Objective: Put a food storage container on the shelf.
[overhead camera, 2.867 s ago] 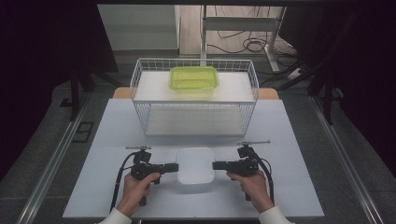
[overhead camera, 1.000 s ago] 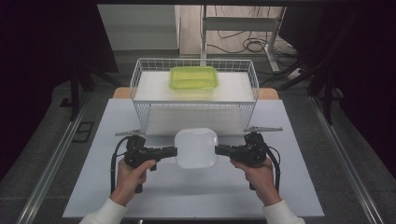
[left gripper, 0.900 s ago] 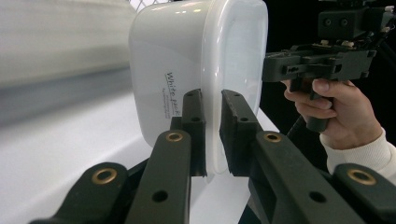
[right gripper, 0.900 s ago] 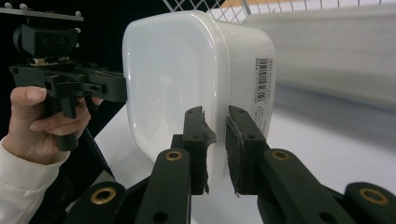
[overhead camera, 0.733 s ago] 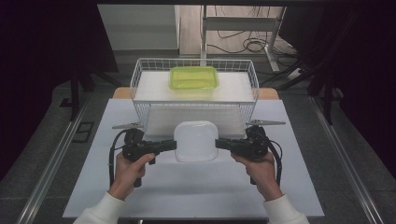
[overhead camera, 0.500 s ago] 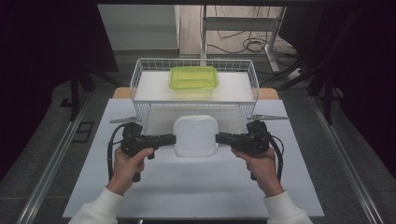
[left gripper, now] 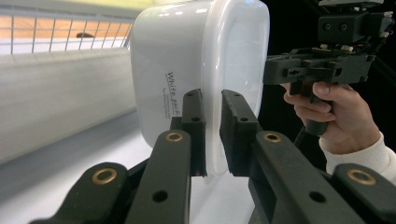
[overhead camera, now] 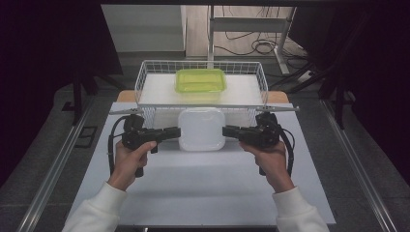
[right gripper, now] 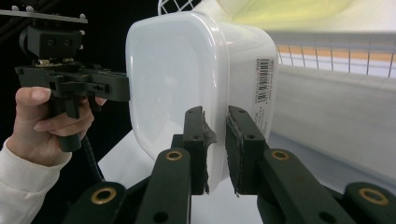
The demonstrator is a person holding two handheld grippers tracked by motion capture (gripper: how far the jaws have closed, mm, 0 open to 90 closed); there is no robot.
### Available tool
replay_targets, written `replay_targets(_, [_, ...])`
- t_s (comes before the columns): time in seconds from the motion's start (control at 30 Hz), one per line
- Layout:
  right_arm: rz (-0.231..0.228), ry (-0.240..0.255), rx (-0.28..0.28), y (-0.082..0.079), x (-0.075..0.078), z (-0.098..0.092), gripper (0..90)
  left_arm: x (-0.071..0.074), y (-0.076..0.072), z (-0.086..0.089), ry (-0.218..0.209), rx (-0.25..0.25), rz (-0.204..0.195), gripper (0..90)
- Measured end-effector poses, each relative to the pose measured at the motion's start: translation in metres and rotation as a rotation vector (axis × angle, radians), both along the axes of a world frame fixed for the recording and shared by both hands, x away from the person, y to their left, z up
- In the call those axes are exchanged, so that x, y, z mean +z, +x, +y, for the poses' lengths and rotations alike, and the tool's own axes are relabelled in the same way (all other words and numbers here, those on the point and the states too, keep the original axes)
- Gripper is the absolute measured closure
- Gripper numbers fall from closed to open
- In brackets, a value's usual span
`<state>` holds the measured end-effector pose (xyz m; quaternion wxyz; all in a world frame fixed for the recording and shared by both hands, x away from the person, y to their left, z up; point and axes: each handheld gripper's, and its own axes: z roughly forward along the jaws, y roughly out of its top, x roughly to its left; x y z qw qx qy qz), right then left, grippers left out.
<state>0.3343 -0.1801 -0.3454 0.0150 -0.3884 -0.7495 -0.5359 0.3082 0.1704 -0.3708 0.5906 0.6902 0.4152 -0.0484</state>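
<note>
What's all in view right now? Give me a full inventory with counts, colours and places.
White container: one, white, held off the table between both grippers, just in front of the basket.
Green container: one, yellow-green, lidded, inside the basket.
Wire basket: one, white, at the table's far edge.
Table: one, white top.
Left gripper: one, black, shut on the white container's left rim.
Right gripper: one, black, shut on its right rim.
Hands: two, white sleeves, one on each gripper handle.
</note>
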Motion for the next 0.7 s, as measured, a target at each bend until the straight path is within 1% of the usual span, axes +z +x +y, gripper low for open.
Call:
replay_targets(0.23, [-0.024, 0.005, 0.004, 0.006, 0.017, 0.003, 78.3, 0.016, 0.006, 0.003, -0.005, 0.001, -0.017, 80.4])
replay_targets(0.47, [-0.043, 0.016, 0.003, 0.013, 0.029, 0.003, 78.2, 0.032, 0.012, 0.003, -0.002, 0.004, -0.035, 80.4])
replay_targets(0.53, [-0.049, 0.024, 0.005, 0.015, 0.033, 0.002, 78.2, 0.038, 0.014, 0.003, -0.007, 0.003, -0.039, 80.5])
replay_targets(0.6, [-0.051, 0.035, 0.004, 0.017, 0.036, 0.001, 78.2, 0.043, 0.017, 0.002, -0.003, 0.003, -0.046, 80.5])
replay_targets(0.7, [-0.061, 0.033, -0.003, 0.021, 0.042, 0.000, 78.1, 0.048, 0.021, 0.001, 0.001, 0.002, -0.052, 80.6])
